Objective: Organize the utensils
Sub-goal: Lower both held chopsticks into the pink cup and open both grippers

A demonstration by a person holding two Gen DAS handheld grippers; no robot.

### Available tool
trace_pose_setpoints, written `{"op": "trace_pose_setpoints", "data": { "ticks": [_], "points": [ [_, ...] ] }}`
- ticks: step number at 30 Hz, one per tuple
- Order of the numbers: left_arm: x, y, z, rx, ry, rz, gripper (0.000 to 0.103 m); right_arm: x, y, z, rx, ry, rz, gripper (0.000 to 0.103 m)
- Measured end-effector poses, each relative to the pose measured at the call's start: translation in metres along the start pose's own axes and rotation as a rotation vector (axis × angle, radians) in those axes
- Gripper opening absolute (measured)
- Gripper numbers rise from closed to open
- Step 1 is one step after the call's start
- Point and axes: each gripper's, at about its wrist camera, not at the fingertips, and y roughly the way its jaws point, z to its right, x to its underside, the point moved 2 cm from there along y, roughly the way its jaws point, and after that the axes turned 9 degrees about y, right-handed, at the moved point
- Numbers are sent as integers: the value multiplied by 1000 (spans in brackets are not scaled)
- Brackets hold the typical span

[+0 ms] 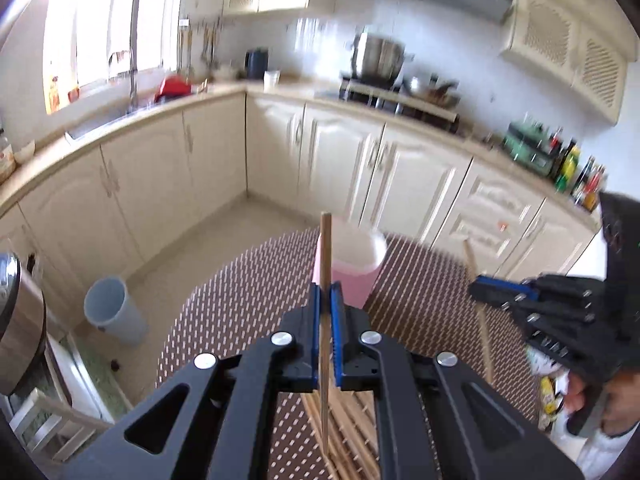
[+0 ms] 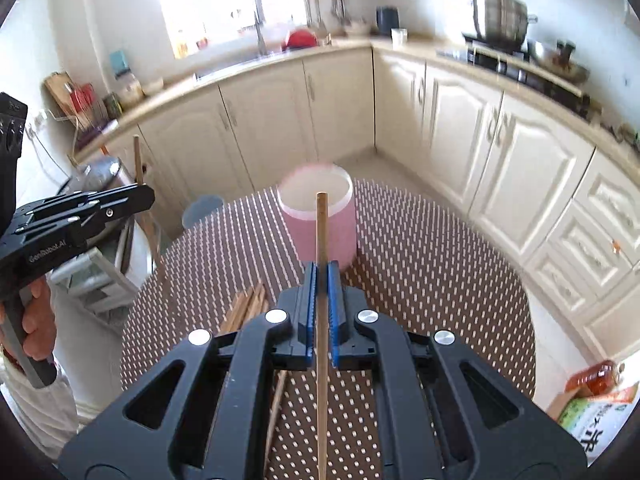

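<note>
My left gripper (image 1: pixel 327 300) is shut on a wooden chopstick (image 1: pixel 325 248) that stands upright between its blue pads. A second wooden chopstick (image 2: pixel 321 232) rises the same way from my right gripper (image 2: pixel 321 276), which is shut on it. Beyond both grippers a pink cup (image 2: pixel 320 216) stands upright on the round table (image 2: pixel 440 280); it shows as the pink cup (image 1: pixel 356 272) in the left wrist view. Several loose chopsticks (image 2: pixel 246 304) lie in a pile on the table at the near left. The right gripper (image 1: pixel 486 292) with its chopstick also shows at the right of the left wrist view.
The table carries a brown dotted mat (image 2: pixel 400 248). A grey bin (image 1: pixel 114 312) stands on the floor to the left. Cream kitchen cabinets (image 2: pixel 480 140) wrap around behind. A bottle and a bag (image 2: pixel 592 392) lie at the right. A hand (image 2: pixel 36 320) holds the left gripper's handle.
</note>
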Motion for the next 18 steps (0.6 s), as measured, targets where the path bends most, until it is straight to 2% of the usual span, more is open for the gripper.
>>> {"op": "trace_pose_setpoints", "data": {
  "ticks": [6, 13, 18],
  "points": [
    [-47, -35, 20, 11, 15, 158, 6, -29, -14, -18, -22, -8, 192, 6],
    [-94, -48, 31, -15, 11, 293, 6, -75, -28, -29, -13, 20, 470, 6],
    [-115, -38, 29, -39, -24, 366, 6, -98, -13, -29, -22, 62, 571, 6]
  ]
}}
